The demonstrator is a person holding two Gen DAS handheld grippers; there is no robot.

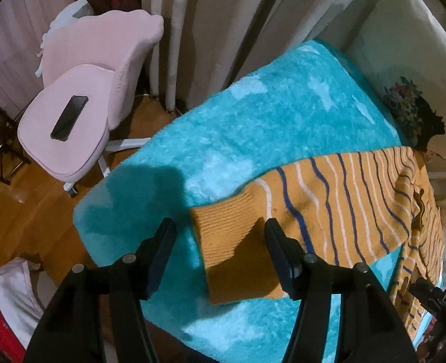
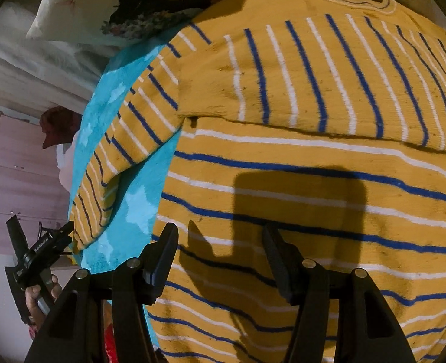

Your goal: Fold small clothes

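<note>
Black left tool hangs over the ribbed cuff of the sweater's sleeve, fingers spread partway, nothing clamped; cuff lies flat below and between them, not pinched. Right finger's tip overlaps the cuff's edge in view, contact unclear. Right tool hovers above the sweater's body, fingers spread wide, empty, shadow cast on the knit.

Yellow sweater with blue and white stripes lies spread on a fluffy turquoise blanket patterned with pale patches. In the right wrist view one sleeve is folded across the upper body, its stripes running crosswise to the body's stripes; collar at the top edge. The other sleeve stretches out to the side over the blanket, ending near the left tool, which a hand grips at lower left. In the left wrist view this sleeve runs from the cuff back to the bunched body at right; the right tool's tip shows at the lower right edge.

Floral pillow sits beyond the blanket. Pink swivel chair stands on the wooden floor beside the blanket's edge, dark phone lying on its seat. Beige curtains hang behind.
</note>
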